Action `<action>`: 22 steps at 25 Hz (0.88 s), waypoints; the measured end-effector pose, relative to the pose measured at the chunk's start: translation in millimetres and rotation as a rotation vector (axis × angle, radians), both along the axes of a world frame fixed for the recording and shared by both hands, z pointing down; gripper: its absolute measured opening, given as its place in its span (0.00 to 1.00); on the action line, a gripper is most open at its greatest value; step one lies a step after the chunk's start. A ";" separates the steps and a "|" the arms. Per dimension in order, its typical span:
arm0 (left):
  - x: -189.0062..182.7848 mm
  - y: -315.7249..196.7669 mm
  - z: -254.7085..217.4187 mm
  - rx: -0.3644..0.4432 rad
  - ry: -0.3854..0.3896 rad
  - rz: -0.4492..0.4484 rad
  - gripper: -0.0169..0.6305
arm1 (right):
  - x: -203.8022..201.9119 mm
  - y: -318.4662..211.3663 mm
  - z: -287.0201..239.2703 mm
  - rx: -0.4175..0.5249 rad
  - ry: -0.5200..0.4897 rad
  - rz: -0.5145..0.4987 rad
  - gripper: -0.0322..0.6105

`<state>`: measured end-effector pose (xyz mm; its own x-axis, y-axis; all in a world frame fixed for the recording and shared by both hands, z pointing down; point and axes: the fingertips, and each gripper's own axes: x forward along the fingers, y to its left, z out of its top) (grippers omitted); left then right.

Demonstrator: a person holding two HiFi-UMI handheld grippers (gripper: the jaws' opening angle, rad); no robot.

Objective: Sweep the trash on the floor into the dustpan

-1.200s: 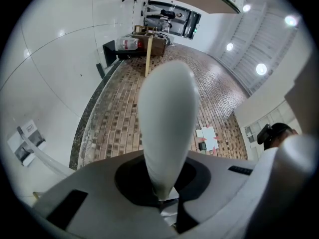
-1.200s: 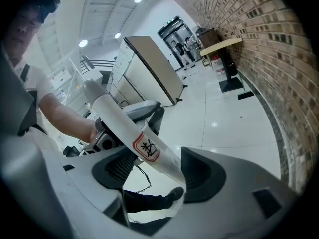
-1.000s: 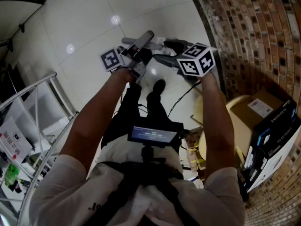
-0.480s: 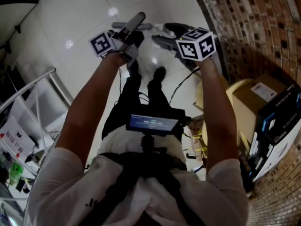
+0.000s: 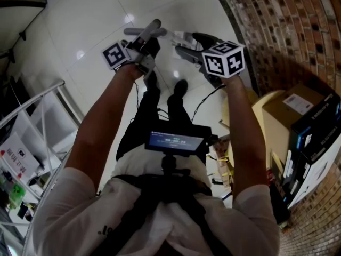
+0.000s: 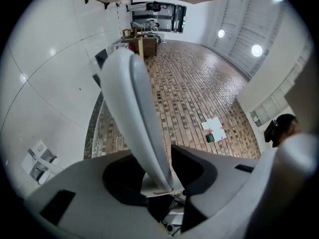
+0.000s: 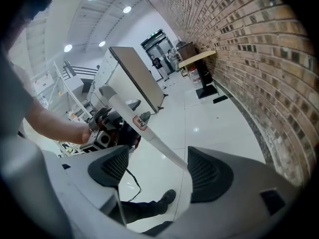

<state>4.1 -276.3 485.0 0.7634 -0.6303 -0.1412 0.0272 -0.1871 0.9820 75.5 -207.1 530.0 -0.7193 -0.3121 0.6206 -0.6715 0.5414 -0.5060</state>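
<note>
The person wears a white short-sleeved shirt (image 5: pixel 69 217), a black chest harness (image 5: pixel 160 196) carrying a small lit screen (image 5: pixel 176 142), dark trousers (image 5: pixel 141 121) and dark shoes (image 5: pixel 180 87). The left tool (image 6: pixel 159 173) and right tool (image 7: pixel 159 171) are pale grey, with black-and-white marker cubes (image 5: pixel 224 58).

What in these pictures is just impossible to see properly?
Trash, dustpan: in none of the three views; in the head view the person's body hides much floor.
Chest screen: head view, text too small.
Red label on the grey handle: right gripper view, too small.
White sheet on the brickwork: left gripper view, too small.
</note>
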 end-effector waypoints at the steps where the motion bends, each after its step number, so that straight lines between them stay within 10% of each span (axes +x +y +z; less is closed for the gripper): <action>1: 0.1 1.1 0.7 0.001 -0.004 -0.003 0.23 | 1.7 2.4 0.4 -0.001 -0.001 0.003 0.61; 22: -27.3 10.2 8.3 0.012 -0.157 -0.115 0.31 | 62.7 49.0 -7.1 0.020 0.008 0.125 0.62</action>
